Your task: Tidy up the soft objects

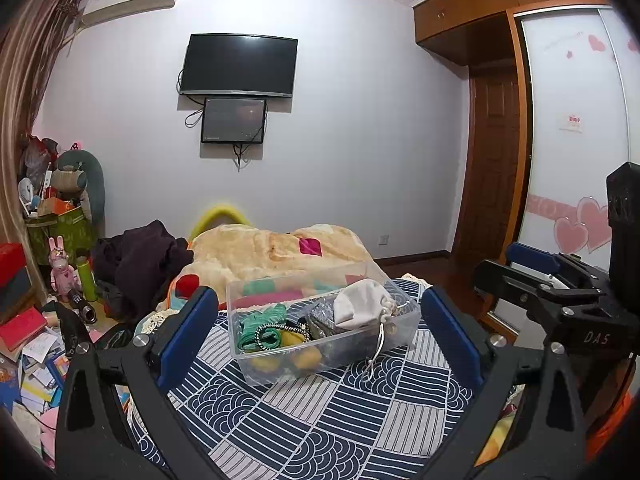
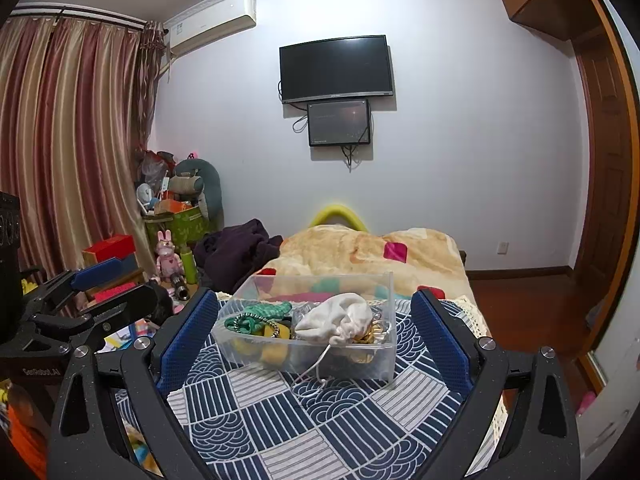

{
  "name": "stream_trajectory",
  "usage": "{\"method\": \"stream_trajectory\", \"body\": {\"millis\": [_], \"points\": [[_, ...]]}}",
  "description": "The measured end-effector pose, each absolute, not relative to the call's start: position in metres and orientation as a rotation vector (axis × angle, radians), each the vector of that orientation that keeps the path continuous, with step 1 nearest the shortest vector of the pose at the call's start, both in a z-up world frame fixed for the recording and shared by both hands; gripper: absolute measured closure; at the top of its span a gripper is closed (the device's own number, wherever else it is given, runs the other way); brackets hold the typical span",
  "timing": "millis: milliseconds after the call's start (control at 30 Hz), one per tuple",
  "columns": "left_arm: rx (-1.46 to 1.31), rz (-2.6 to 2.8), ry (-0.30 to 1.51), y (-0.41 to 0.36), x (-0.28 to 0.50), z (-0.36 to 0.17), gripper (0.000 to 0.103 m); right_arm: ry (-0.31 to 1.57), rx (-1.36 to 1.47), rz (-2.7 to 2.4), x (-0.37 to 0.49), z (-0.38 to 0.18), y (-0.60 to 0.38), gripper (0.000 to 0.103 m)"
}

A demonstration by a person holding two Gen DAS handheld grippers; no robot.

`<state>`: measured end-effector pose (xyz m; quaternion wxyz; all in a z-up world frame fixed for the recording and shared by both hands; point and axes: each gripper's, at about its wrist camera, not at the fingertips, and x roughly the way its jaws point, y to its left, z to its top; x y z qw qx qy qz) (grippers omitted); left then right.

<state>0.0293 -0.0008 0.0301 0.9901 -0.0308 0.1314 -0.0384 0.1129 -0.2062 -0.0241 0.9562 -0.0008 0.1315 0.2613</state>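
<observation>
A clear plastic box (image 1: 404, 332) (image 2: 384, 356) stands on the blue and white patterned cloth (image 1: 320, 420) (image 2: 320, 420) on the bed. It holds a white drawstring pouch (image 1: 362, 304) (image 2: 340, 316) with its cord hanging over the front wall, a green knitted item (image 1: 260, 322) (image 2: 260, 314), yellow items (image 1: 296, 338) (image 2: 276, 354) and a dark glittery one (image 1: 322, 318). My left gripper (image 1: 316, 332) is open and empty, its fingers wide on either side of the box. My right gripper (image 2: 312, 332) is open and empty too, just short of the box.
A cream blanket (image 1: 280, 248) (image 2: 360, 252) and dark clothes (image 1: 140, 260) (image 2: 236, 248) lie behind the box. Books, toys and boxes clutter the floor at the left (image 1: 32, 340) (image 2: 168, 256). A wardrobe (image 1: 572, 120) and door stand to the right.
</observation>
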Motion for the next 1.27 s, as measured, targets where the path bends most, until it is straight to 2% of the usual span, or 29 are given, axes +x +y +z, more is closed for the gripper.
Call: {"method": "stream_trajectory", "body": {"millis": [1267], "points": [[-0.075, -0.110, 0.289, -0.0034, 0.0297, 0.0273, 0.000, 0.297, 0.005, 0.528, 0.1094, -0.0263, -0.2073, 0.006]]}}
